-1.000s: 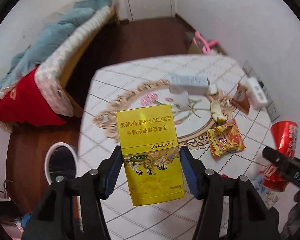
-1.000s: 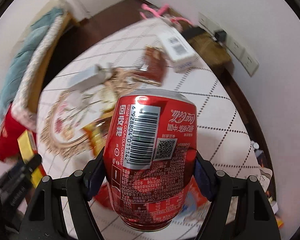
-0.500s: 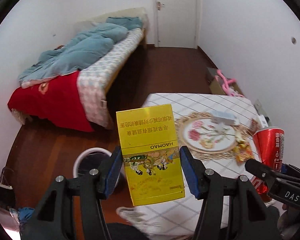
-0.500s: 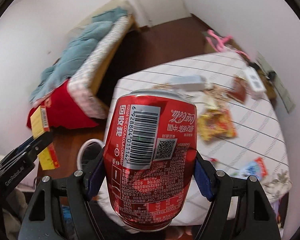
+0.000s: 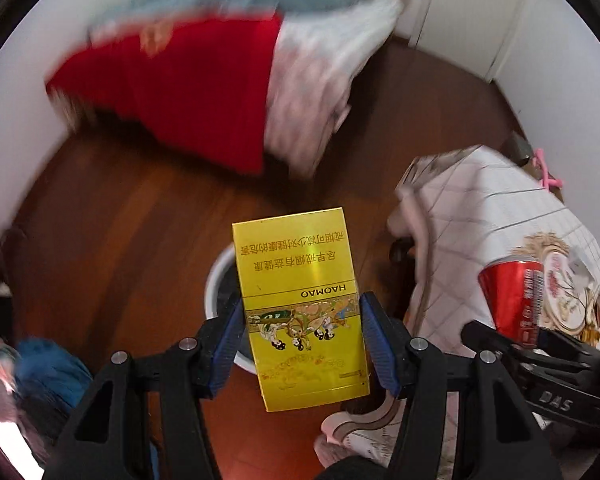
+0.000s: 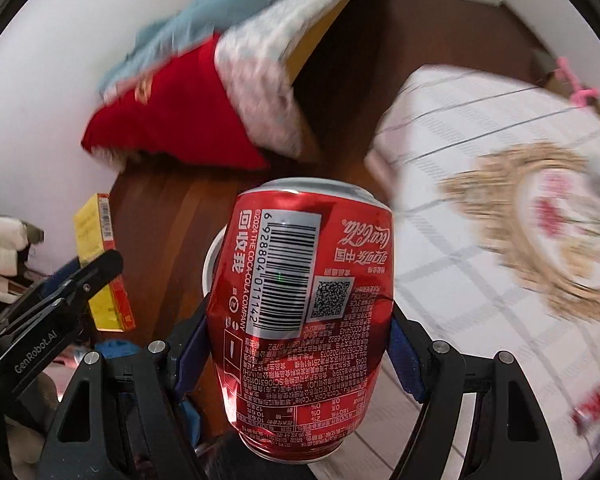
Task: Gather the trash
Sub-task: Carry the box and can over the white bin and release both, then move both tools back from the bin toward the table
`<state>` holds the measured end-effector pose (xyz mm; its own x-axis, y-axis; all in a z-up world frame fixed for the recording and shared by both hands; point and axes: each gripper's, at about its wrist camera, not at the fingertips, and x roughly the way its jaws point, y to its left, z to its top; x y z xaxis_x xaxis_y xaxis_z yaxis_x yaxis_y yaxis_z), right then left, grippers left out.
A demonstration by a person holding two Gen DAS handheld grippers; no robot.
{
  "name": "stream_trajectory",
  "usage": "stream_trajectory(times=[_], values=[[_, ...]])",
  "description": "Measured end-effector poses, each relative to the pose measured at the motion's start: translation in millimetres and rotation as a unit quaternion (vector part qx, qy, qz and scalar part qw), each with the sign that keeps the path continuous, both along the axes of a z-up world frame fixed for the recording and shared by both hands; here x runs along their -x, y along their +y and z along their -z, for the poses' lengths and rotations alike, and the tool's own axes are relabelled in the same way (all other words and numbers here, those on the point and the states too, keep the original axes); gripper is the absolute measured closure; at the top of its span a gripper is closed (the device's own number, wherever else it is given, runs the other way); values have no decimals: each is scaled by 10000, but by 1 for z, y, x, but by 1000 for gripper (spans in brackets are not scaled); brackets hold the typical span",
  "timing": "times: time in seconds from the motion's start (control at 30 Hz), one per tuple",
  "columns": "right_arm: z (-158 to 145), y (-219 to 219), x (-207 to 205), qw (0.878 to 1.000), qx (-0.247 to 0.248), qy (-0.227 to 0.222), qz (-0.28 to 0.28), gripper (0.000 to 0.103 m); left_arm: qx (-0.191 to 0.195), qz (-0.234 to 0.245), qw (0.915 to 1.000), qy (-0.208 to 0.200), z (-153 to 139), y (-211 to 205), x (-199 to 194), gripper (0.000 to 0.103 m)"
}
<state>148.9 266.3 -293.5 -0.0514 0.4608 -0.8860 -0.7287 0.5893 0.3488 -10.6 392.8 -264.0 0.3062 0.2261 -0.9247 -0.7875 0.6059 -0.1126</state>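
My left gripper [image 5: 302, 332] is shut on a yellow HAOMAO cigarette box [image 5: 300, 304] and holds it in the air over a white round bin [image 5: 216, 280] on the wooden floor. My right gripper [image 6: 298, 344] is shut on a dented red Coca-Cola can [image 6: 300, 312], also above the bin [image 6: 212, 256], whose rim shows behind the can. The can [image 5: 512, 300] shows at the right of the left wrist view. The box [image 6: 100, 264] and the left gripper show at the left of the right wrist view.
A table with a white checked cloth [image 6: 480, 168] stands to the right, with a red wrapper [image 6: 596, 400] near its front. A bed with red and blue covers [image 5: 188, 72] lies beyond the bin. Clothes [image 5: 44, 376] lie on the floor at left.
Both grippers have swung left and down from the table toward the floor. The white bin now lies straight behind the box and the can. Both grips are unchanged.
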Motion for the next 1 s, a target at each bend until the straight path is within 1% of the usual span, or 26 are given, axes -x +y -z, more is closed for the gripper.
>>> stream_trajectory(times=[0.07, 0.1, 0.17, 0.2, 0.27, 0.33, 0.37, 0.4, 0.43, 0.47, 0.5, 0.53, 0.6, 0.7, 0.77, 0.93, 1.0], values=[[37, 38, -1, 9994, 238, 238, -112, 25, 286, -151, 9994, 86, 27, 24, 2, 49], [55, 55, -1, 9986, 390, 323, -135, 25, 552, -150, 9983, 116, 47, 38, 2, 48], [84, 81, 0, 9969, 580, 460, -270, 25, 827, -294, 9960, 180, 70, 58, 2, 48], [97, 92, -1, 9960, 688, 482, -308, 24, 1052, -341, 9938, 148, 84, 70, 1, 47], [126, 113, 0, 9931, 909, 588, -441, 24, 1250, -433, 9910, 206, 104, 80, 3, 47], [149, 126, -2, 9898, 1117, 730, -493, 24, 1290, -474, 9895, 439, 119, 86, 4, 45], [159, 134, -2, 9879, 1220, 792, -530, 24, 1272, -504, 9894, 486, 122, 90, 5, 40], [169, 141, -4, 9857, 1343, 854, -554, 23, 1267, -549, 9892, 491, 125, 92, 10, 20], [175, 146, -3, 9846, 1411, 868, -558, 20, 1270, -614, 9888, 495, 127, 94, 14, 3], [177, 148, -4, 9841, 1443, 856, -579, 8, 1262, -664, 9886, 488, 128, 94, 18, 2], [177, 150, -4, 9845, 1428, 824, -599, 0, 1245, -710, 9884, 506, 129, 93, 21, 2], [175, 152, -5, 9854, 1393, 750, -632, 0, 1184, -770, 9884, 561, 129, 94, 24, 2], [166, 151, -3, 9869, 1343, 561, -697, 0, 1035, -860, 9894, 547, 126, 92, 33, 2], [152, 143, 7, 9880, 1338, 246, -738, 0, 583, -991, 9919, 548, 113, 82, 46, 2], [141, 139, 9, 9876, 1391, 97, -716, 0, 424, -1015, 9920, 615, 108, 76, 50, 2], [123, 117, 20, 9862, 1462, -200, -754, 0, 236, -1057, 9911, 775, 92, 48, 60, 2], [118, 112, 26, 9859, 1458, -256, -774, 0, 184, -1026, 9912, 822, 86, 38, 63, 2]])
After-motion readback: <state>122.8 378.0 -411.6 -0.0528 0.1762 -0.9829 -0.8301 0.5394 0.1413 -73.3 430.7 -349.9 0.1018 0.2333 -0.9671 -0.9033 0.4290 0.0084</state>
